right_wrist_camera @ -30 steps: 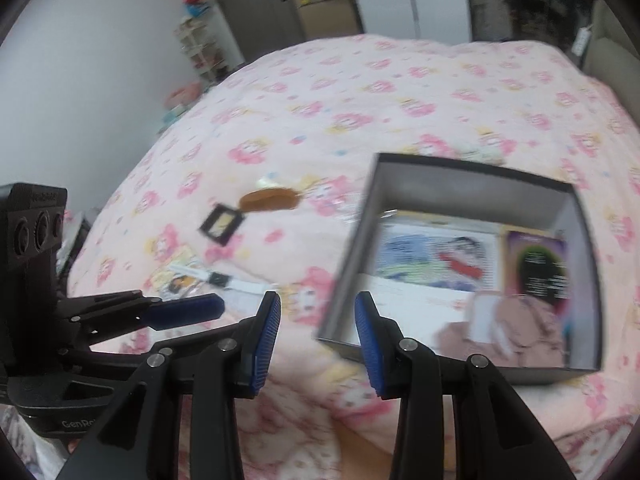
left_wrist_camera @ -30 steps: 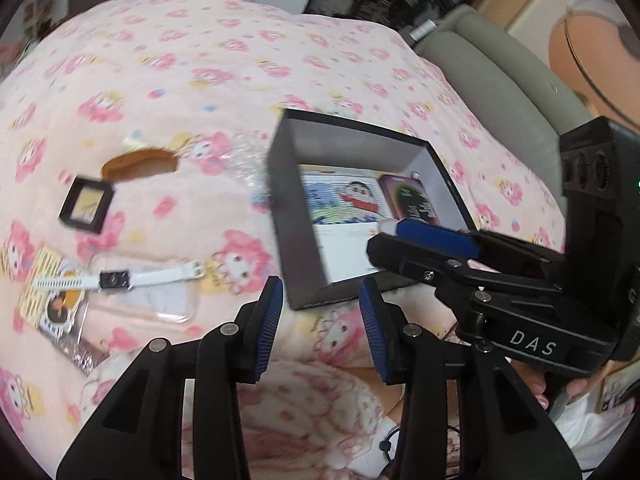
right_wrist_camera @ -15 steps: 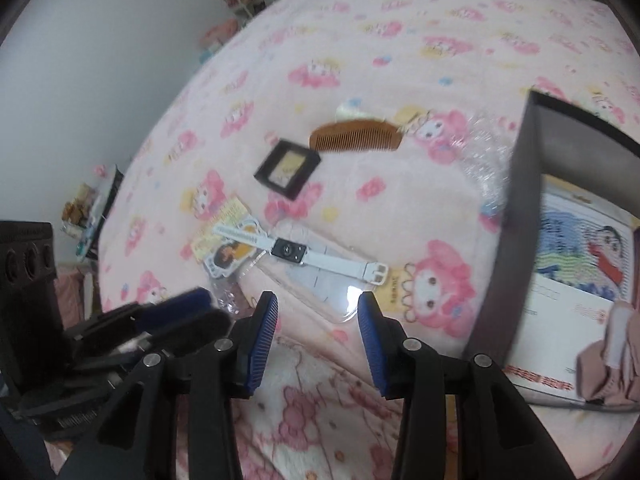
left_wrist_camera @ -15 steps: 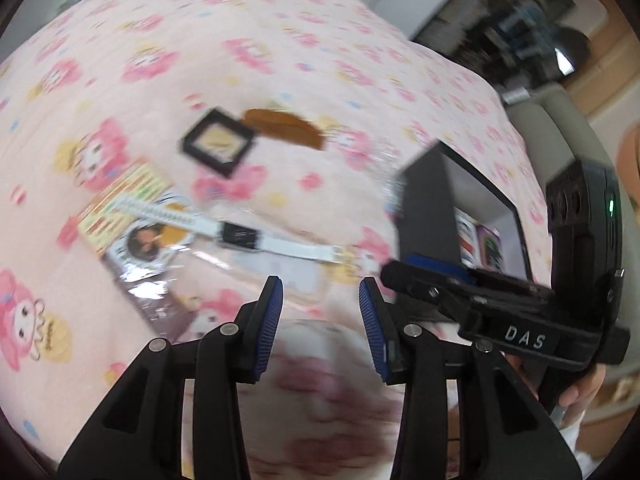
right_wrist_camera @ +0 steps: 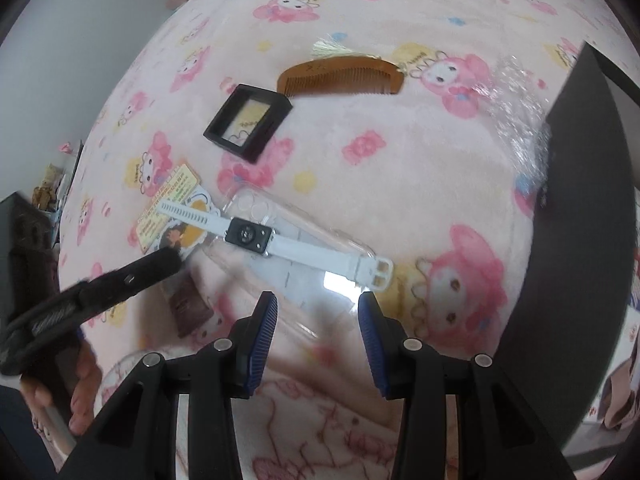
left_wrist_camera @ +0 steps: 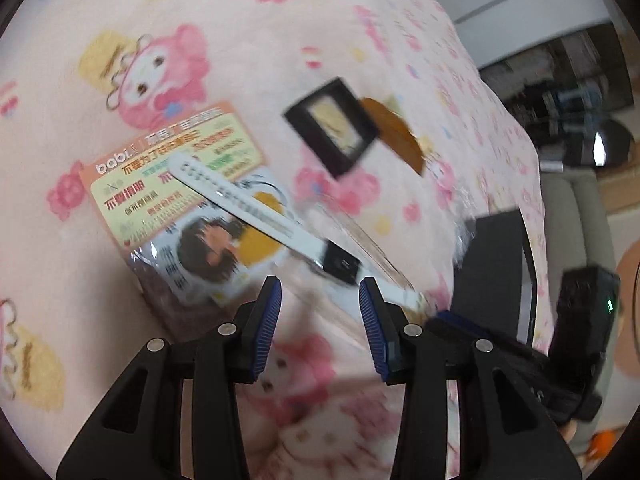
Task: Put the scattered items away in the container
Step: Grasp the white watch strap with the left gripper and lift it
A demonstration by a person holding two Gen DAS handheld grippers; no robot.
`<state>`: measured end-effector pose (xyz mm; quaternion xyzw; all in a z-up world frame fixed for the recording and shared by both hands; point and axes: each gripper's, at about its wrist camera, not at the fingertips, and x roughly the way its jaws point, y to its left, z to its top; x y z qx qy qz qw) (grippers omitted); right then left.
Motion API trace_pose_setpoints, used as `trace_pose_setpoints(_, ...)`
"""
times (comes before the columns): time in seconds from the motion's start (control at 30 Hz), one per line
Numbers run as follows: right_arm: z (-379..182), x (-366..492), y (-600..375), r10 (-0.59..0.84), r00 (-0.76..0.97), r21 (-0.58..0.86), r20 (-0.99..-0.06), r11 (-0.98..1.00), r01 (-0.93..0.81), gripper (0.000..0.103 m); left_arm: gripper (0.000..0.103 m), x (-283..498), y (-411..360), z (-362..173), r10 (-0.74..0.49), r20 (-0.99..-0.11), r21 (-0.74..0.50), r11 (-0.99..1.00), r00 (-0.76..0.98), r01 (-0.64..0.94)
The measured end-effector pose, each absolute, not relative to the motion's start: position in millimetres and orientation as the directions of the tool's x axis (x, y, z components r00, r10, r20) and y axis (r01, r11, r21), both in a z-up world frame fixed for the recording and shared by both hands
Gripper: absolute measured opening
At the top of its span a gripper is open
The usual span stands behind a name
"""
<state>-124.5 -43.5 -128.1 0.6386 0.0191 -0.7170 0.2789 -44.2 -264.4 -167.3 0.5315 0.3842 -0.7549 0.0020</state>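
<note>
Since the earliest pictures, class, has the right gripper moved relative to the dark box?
Yes. The right gripper has shifted leftward from the dark box toward the white watch, empty.

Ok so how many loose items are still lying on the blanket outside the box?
6, maybe more hidden: wooden comb farthest, black square case beside it, white watch lying across a clear phone case and a snack packet, crumpled plastic wrap against the box.

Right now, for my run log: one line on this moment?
left tool: open, empty | right tool: open, empty | white watch: on clear phone case | box: rightward
</note>
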Motion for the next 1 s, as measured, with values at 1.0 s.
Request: trace_pose_setpoints(1.0, -174, -150, -108, -0.312, 0.035, 0.272, -0.949, -0.763, 0.586, 0.053, 0.04, -104, -271, -225, 0.65, -0.669, -0.739, -0.528, -0.362, 0.418)
